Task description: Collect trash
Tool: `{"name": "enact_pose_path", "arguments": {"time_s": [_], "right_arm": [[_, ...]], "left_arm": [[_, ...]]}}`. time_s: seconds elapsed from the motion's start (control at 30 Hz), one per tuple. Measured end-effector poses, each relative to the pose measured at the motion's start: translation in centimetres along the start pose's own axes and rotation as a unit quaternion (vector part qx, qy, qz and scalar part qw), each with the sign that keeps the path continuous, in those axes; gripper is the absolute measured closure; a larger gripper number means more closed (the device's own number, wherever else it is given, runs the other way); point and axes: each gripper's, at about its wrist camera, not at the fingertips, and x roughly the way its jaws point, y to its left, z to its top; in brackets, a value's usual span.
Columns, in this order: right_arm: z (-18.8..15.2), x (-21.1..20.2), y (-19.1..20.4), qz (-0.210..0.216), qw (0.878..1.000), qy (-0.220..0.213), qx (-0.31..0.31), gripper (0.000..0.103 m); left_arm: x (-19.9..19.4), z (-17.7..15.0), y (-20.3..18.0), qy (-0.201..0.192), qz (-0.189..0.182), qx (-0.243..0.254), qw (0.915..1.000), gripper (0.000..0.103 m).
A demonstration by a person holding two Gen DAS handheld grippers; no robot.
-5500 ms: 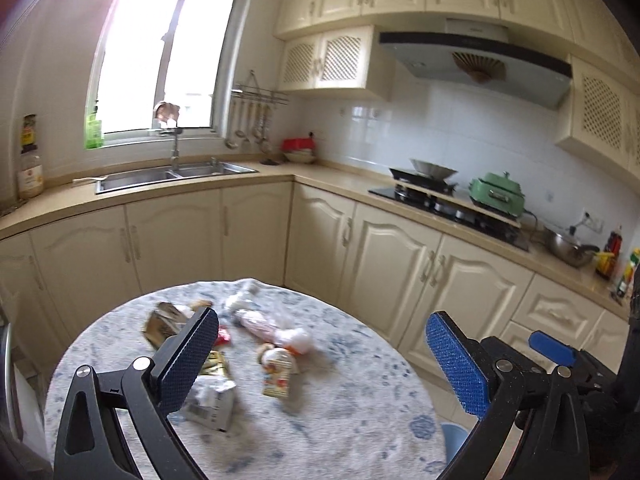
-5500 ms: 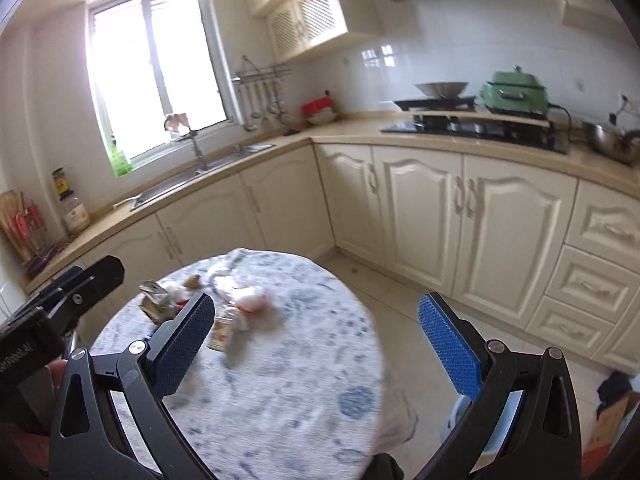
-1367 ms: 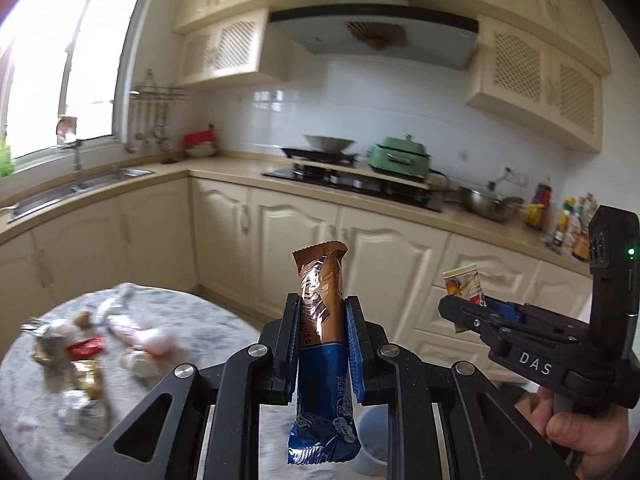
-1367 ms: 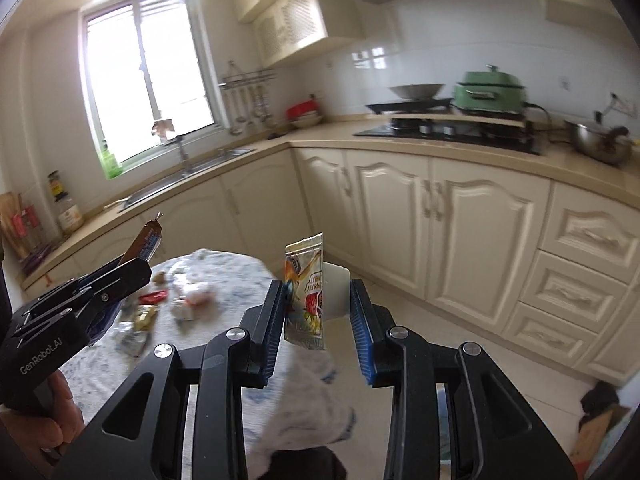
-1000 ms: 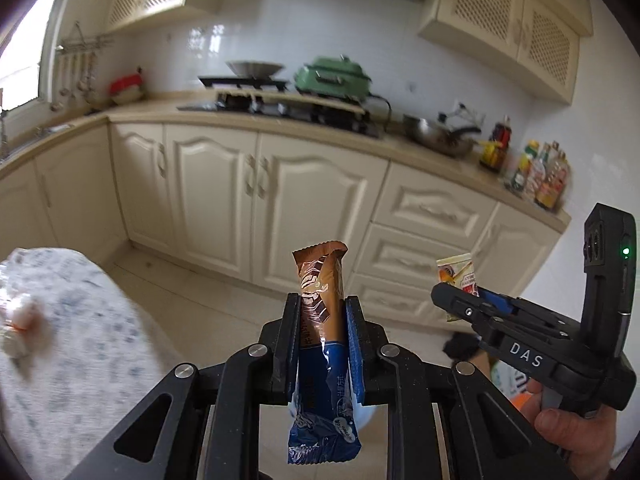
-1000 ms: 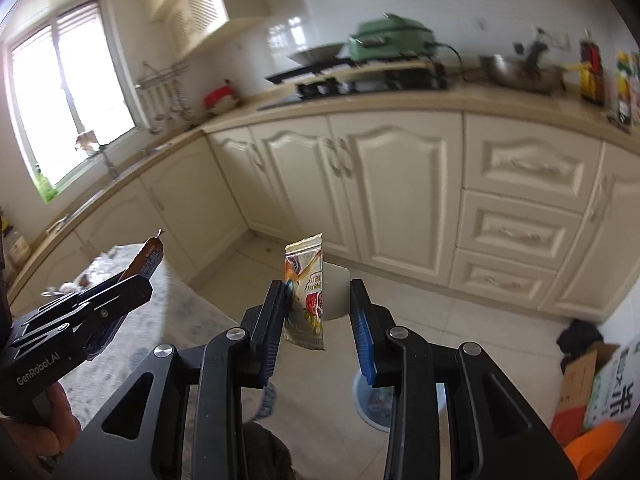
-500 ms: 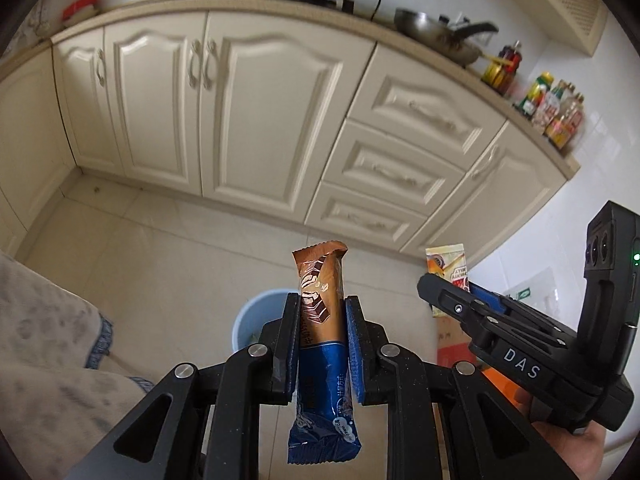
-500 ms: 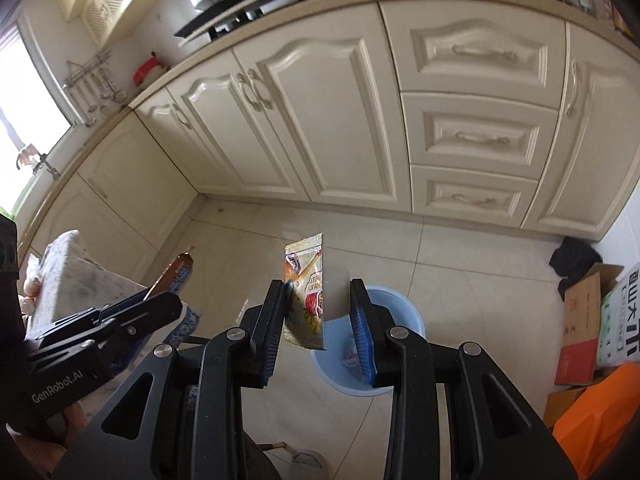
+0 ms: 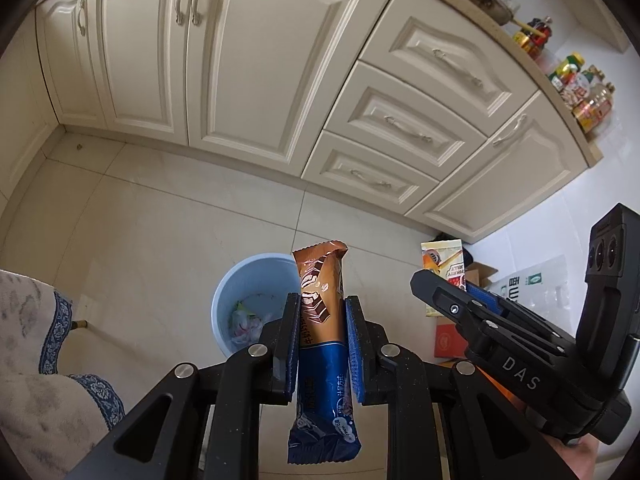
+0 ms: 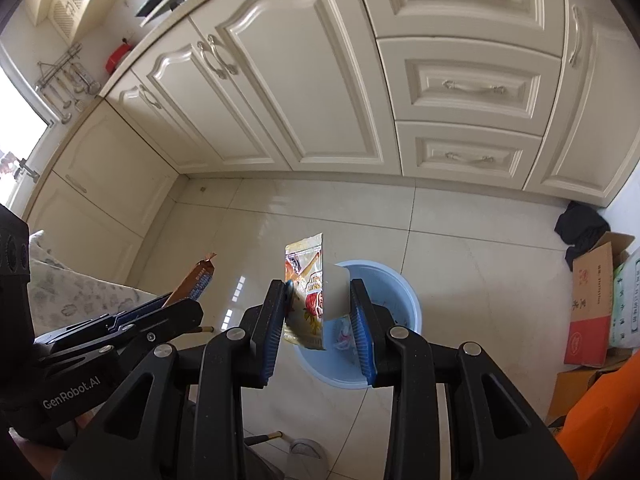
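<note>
Above the pale-blue bin (image 9: 256, 276), the left claw (image 9: 320, 344) pinches an upright brown-and-blue chocolate-bar wrapper (image 9: 322, 360); the right claw (image 10: 318, 316) clamps a white cup (image 10: 337, 292) and printed sachet (image 10: 306, 292), long axis vertical.

Cream cabinets (image 9: 280, 64) and drawers (image 9: 404, 124) ahead; cardboard box (image 10: 592, 304) on floor far right; black cloth (image 10: 580, 228) beyond it; patterned tablecloth (image 9: 36, 392) lower left
</note>
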Motion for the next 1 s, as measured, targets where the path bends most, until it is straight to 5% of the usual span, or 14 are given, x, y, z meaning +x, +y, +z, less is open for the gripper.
{"name": "enact_pose_path", "arguments": {"time_s": [0.1, 0.17, 0.23, 0.27, 0.37, 0.43, 0.5, 0.73, 1.0], "right_arm": [[0.1, 0.9, -0.3, 0.002, 1.000, 0.006, 0.004, 0.069], [0.2, 1.5, -0.4, 0.002, 1.000, 0.011, 0.006, 0.068], [0.2, 2.1, -0.7, -0.003, 1.000, 0.014, 0.013, 0.062], [0.1, 2.3, -0.9, -0.005, 1.000, 0.015, 0.018, 0.059], [-0.2, 2.1, -1.4, -0.009, 0.999, 0.010, 0.030, 0.034], [-0.4, 1.7, -1.7, -0.016, 0.999, 0.001, 0.040, 0.008], [-0.5, 1.2, -1.8, -0.020, 0.999, -0.003, 0.050, 0.001], [-0.7, -0.7, -0.1, -0.030, 0.999, -0.005, 0.041, 0.000], [-0.4, -5.2, 4.7, -0.014, 0.999, -0.038, 0.016, 0.000]], "left_arm": [[1.1, 0.4, 0.2, 0.006, 0.001, 0.000, 1.0000, 0.085], [1.6, 0.7, 0.2, 0.007, 0.009, 0.007, 0.9999, 0.073], [2.3, 1.1, 0.2, 0.005, 0.041, 0.006, 0.9991, 0.028], [2.4, 1.3, 0.3, -0.003, 0.049, 0.001, 0.9988, 0.023], [2.6, 1.5, 0.1, -0.012, 0.059, -0.006, 0.9981, 0.019], [2.3, 1.3, -0.2, -0.020, 0.076, -0.006, 0.9969, 0.014], [1.5, 1.0, -0.6, -0.032, 0.096, -0.005, 0.9948, 0.008], [-2.8, -0.8, -3.1, -0.075, 0.125, -0.002, 0.9893, 0.004], [-12.4, -5.2, -3.9, -0.146, 0.111, -0.003, 0.9831, 0.003]]}}
